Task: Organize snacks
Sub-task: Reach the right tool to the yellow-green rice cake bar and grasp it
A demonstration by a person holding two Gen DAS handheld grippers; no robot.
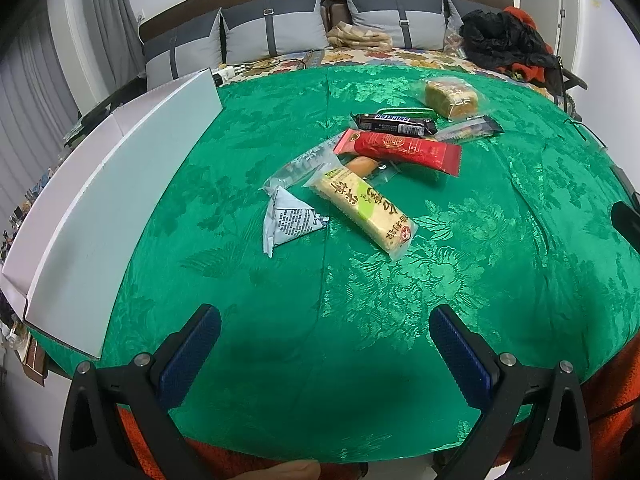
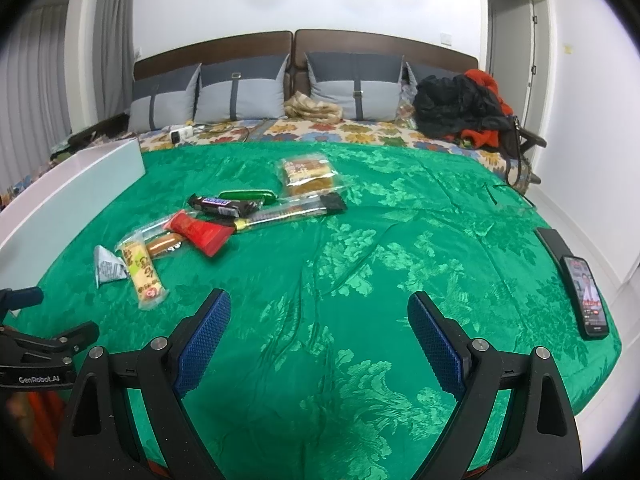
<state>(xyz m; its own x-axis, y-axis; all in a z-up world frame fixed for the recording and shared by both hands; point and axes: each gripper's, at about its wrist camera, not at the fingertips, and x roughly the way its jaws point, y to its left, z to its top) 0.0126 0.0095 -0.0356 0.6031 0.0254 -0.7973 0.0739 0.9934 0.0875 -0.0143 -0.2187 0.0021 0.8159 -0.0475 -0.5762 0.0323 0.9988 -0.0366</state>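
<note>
Several snacks lie in a loose pile on the green bedspread (image 1: 360, 320). Among them are a yellow cracker pack (image 1: 362, 210) (image 2: 143, 273), a grey triangular pouch (image 1: 286, 220) (image 2: 107, 267), a red wrapper (image 1: 398, 150) (image 2: 202, 232), a Snickers bar (image 1: 394, 122) (image 2: 218, 204) and a bagged cake (image 1: 450, 96) (image 2: 306, 174). A white box (image 1: 100, 208) (image 2: 60, 196) stands at the left. My left gripper (image 1: 324, 344) is open and empty, short of the pile. My right gripper (image 2: 319, 332) is open and empty, right of the pile.
A phone (image 2: 586, 298) lies at the spread's right edge. A long clear-wrapped bar (image 2: 288, 212) and a green pack (image 2: 248, 196) lie behind the pile. Pillows (image 2: 236, 94) and dark clothes (image 2: 460, 110) sit at the headboard. The left gripper's body (image 2: 36, 344) shows at lower left.
</note>
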